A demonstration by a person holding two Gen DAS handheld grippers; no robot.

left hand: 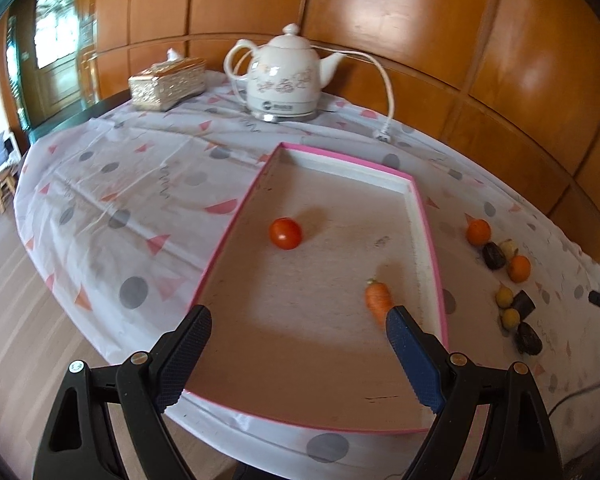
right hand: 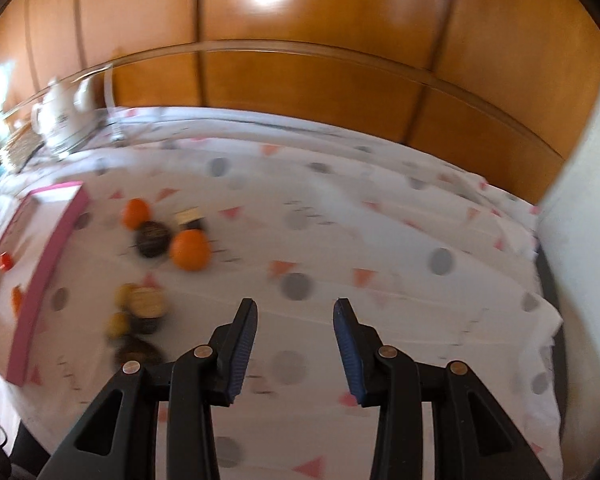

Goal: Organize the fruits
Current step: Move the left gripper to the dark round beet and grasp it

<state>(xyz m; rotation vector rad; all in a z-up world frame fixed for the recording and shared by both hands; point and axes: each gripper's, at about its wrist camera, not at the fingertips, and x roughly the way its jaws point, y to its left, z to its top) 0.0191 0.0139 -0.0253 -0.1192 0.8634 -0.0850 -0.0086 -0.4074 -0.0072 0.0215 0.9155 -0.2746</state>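
A pink-rimmed shallow box (left hand: 434, 248) lies on the patterned tablecloth and holds a tomato (left hand: 285, 233) and a small carrot (left hand: 378, 298). My left gripper (left hand: 298, 320) hangs open over the box's near end, nothing between its fingers. To the right of the box lie two oranges (left hand: 478, 232) (left hand: 519, 268), small yellow fruits (left hand: 504, 297) and dark round pieces (left hand: 493, 255). In the blurred right wrist view my right gripper (right hand: 296, 308) is open and empty above bare cloth, with the nearer orange (right hand: 190, 250) and the dark pieces (right hand: 153, 238) up to its left, and the box (right hand: 44, 280) at far left.
A white ceramic kettle (left hand: 284, 76) on its base, with a cord and plug (left hand: 384, 134), stands at the back by the wood-panelled wall. A gold tissue box (left hand: 166, 84) sits left of it. The table edge and wooden floor lie at lower left.
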